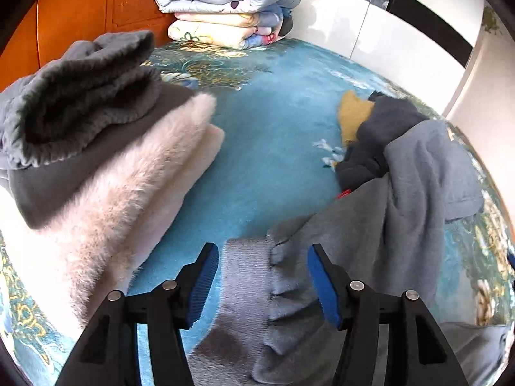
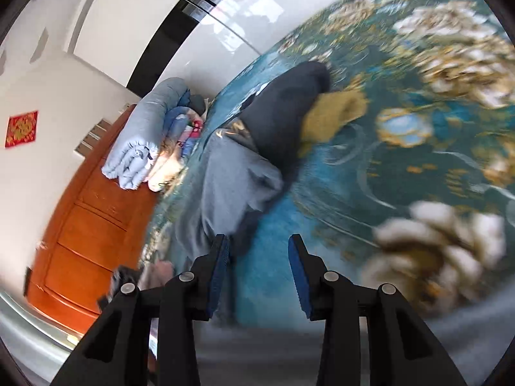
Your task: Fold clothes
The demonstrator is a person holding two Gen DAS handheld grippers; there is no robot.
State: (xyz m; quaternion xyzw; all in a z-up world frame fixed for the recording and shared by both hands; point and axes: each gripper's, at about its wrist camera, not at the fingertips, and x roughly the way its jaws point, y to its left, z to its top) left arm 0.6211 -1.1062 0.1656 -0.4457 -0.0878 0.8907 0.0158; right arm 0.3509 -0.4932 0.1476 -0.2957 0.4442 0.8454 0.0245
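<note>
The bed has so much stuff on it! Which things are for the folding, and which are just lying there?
For the folding:
- loose grey fleece garment with ribbed cuff, between the open left gripper
- dark navy garment
- mustard-yellow cloth
- stack of folded grey and white fluffy clothes

Just lying there:
- pile of folded pale-blue and floral quilts
- orange wooden headboard
- teal floral bedspread

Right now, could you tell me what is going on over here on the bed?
A person holding a gripper in each hand is folding laundry on a blue floral bedspread. The left gripper is open, its fingers either side of the ribbed cuff of a grey garment that lies crumpled. The right gripper is also open and grips nothing; its view is blurred. A stack of folded clothes sits to the left, a dark and mustard heap waits beyond, and folded quilts rest by the wooden headboard.
</note>
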